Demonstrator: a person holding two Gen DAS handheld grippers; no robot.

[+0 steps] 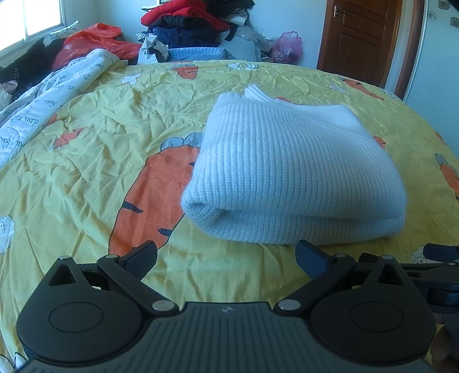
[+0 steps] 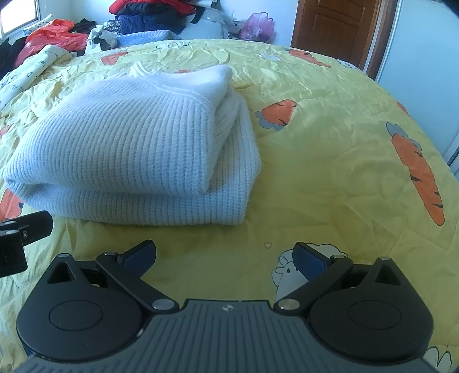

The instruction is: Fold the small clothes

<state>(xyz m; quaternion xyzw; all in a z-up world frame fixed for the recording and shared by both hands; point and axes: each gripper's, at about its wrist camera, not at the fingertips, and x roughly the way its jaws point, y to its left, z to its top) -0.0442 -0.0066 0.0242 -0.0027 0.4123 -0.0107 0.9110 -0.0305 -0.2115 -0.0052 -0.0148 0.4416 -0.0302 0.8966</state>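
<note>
A white ribbed knit sweater [image 1: 289, 172] lies folded into a thick bundle on the yellow carrot-print bedspread [image 1: 100, 149]. It also shows in the right wrist view [image 2: 129, 149], at the left centre. My left gripper [image 1: 226, 258] is open and empty, just in front of the bundle's near folded edge. My right gripper [image 2: 225, 258] is open and empty, in front of the bundle's right corner, over the bedspread [image 2: 330, 160]. The left gripper's finger shows at the left edge of the right wrist view [image 2: 25, 226].
A white printed quilt [image 1: 43, 97] lies crumpled at the left of the bed. A pile of clothes [image 1: 189, 23] and orange bags [image 1: 94, 43] sit beyond the far edge. A brown door [image 1: 361, 37] stands at the back right.
</note>
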